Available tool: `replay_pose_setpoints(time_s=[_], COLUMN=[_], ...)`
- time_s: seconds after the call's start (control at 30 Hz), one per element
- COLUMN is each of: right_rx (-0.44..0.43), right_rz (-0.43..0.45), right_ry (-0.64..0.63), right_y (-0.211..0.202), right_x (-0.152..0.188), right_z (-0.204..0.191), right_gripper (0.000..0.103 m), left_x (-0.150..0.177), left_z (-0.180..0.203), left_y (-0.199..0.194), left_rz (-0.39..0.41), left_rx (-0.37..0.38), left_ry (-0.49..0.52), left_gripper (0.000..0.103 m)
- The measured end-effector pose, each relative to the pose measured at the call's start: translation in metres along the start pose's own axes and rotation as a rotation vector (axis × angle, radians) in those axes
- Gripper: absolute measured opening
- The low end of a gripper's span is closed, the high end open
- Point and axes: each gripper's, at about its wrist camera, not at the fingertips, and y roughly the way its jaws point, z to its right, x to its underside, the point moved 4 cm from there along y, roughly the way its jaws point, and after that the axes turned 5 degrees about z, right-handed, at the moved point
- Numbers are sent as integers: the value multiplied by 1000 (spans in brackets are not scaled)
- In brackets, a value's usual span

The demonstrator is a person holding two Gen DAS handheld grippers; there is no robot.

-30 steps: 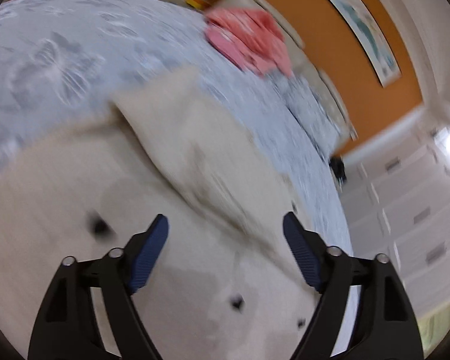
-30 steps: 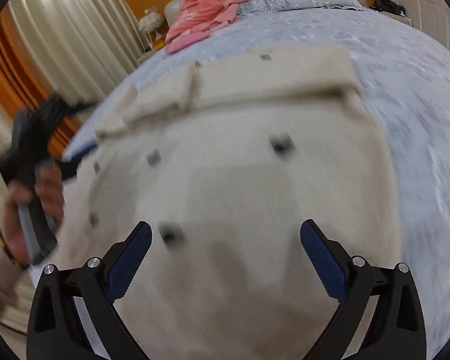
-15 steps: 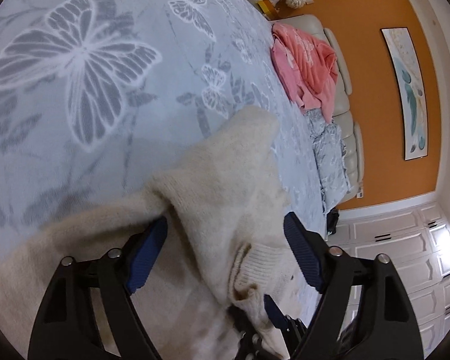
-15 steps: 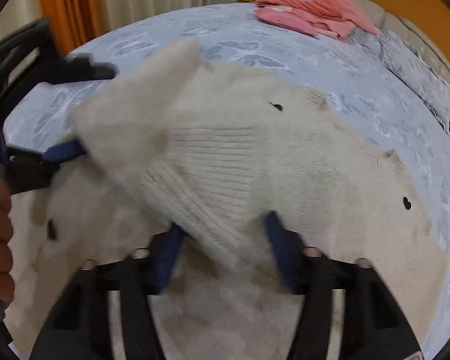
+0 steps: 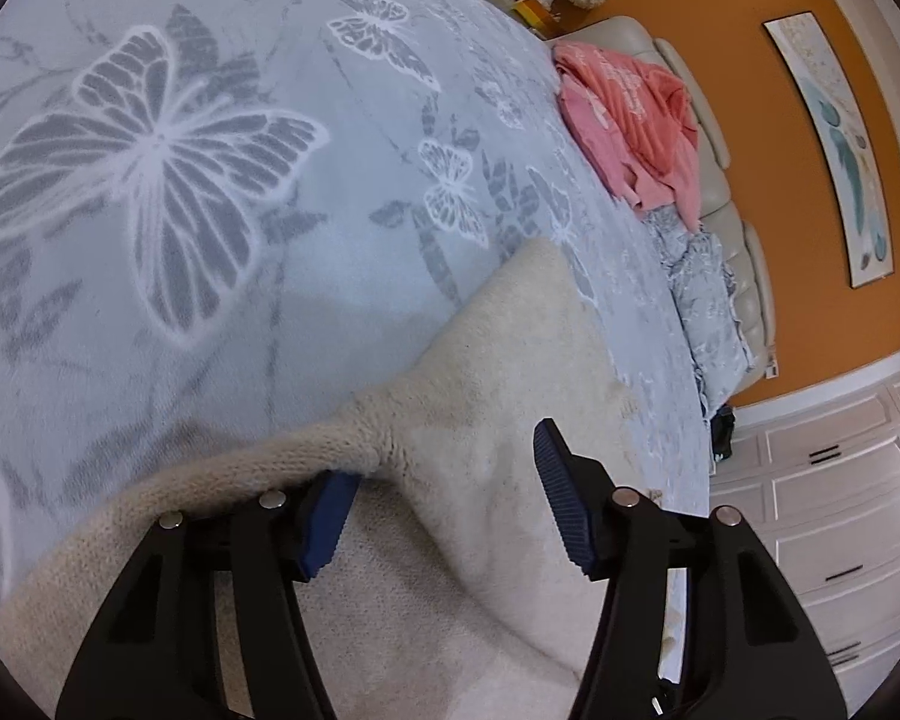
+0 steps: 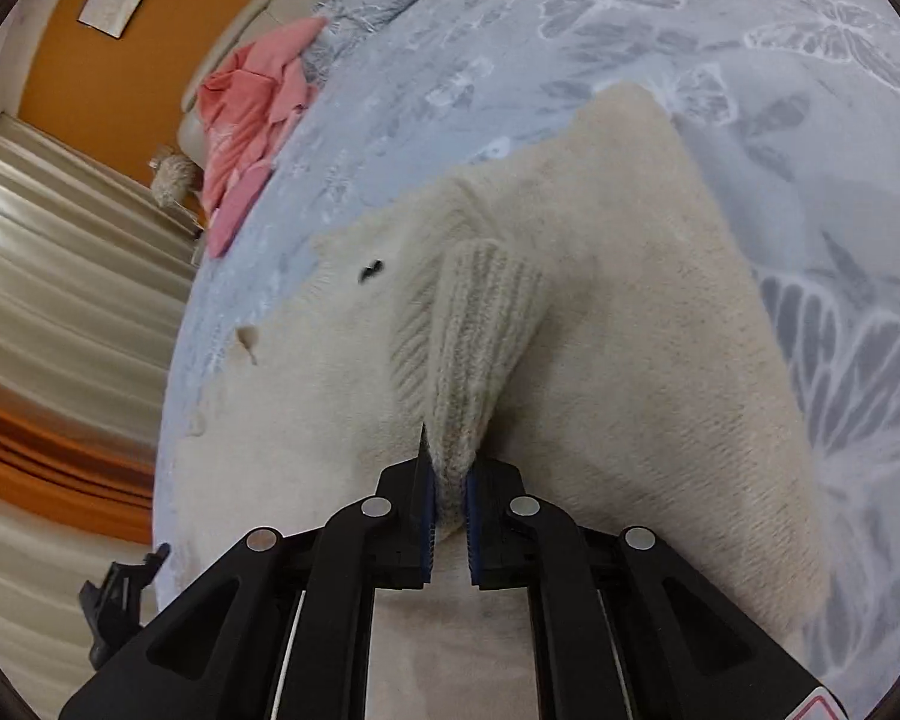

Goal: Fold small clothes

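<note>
Fingers [image 6: 429,516] of my right gripper [image 6: 448,510] are pressed together on the ribbed cuff [image 6: 480,330] of one cream knit sweater [image 6: 630,372], pinching that cuff between two blue pads. My left gripper [image 5: 444,504] has its two fingers [image 5: 561,504] spread wide, one blue pad tucked under a rolled edge of the same sweater [image 5: 498,360], the other standing free above the fabric; nothing is clamped between them.

I count one sweater on the bed [image 5: 150,240], two grippers, and one pink garment [image 5: 630,114] heaped at the headboard end, well apart from the work. In the right wrist view the sweater lies spread across the pale blue butterfly-print bedspread [image 6: 750,48], a sleeve rising to a blunt point toward the far side. Its knit is fuzzy and off-white, with a small dark mark [image 6: 371,269] on the body and tight ribbing at the cuff, which bunches where the pads grip it. A second pink view of the heap [image 6: 252,120] sits beside the padded headboard.

Both grippers point forward over the garment, low to the bed. At the lower left edge of the right wrist view a dark part of the other tool [image 6: 120,600] shows beyond the sweater.
</note>
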Motion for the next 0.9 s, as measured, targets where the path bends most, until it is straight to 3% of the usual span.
replay_pose_setpoints(time_s=[0.1, 0.2, 0.3, 0.33, 0.43, 0.63, 0.77, 0.8, 0.87, 0.9], right_rx=[-53, -94, 58, 51, -8, -25, -28, -21, -34, -68], right_rz=[79, 160, 36, 5, 32, 17, 25, 38, 61, 117], right_ry=[-31, -38, -62, -48, -36, -37, -8, -7, -17, -25], right_y=[-22, -51, -17, -12, -29, -33, -27, -27, -26, -40], right_x=[-8, -22, -10, -5, -10, -3, -8, -13, -20, -24], right_z=[-21, -23, 4, 15, 9, 19, 20, 17, 12, 7], right_gripper=[6, 6, 6, 6, 9, 12, 28, 25, 9, 8], left_x=[-1, 3, 10, 11, 12, 11, 14, 14, 14, 14], left_z=[-3, -2, -6, -8, -8, -9, -7, -7, -7, -7], left_y=[-5, -4, 2, 2, 1, -1, -1, -1, -3, -4], left_rz=[5, -1, 5, 14, 14, 1, 10, 13, 18, 22], left_rx=[-20, -28, -57, -57, -62, -47, -58, -59, -57, -56], left_ry=[-42, -12, 24, 23, 35, 39, 57, 58, 47, 39], left_gripper=[30, 28, 24, 23, 23, 23, 23, 23, 23, 23])
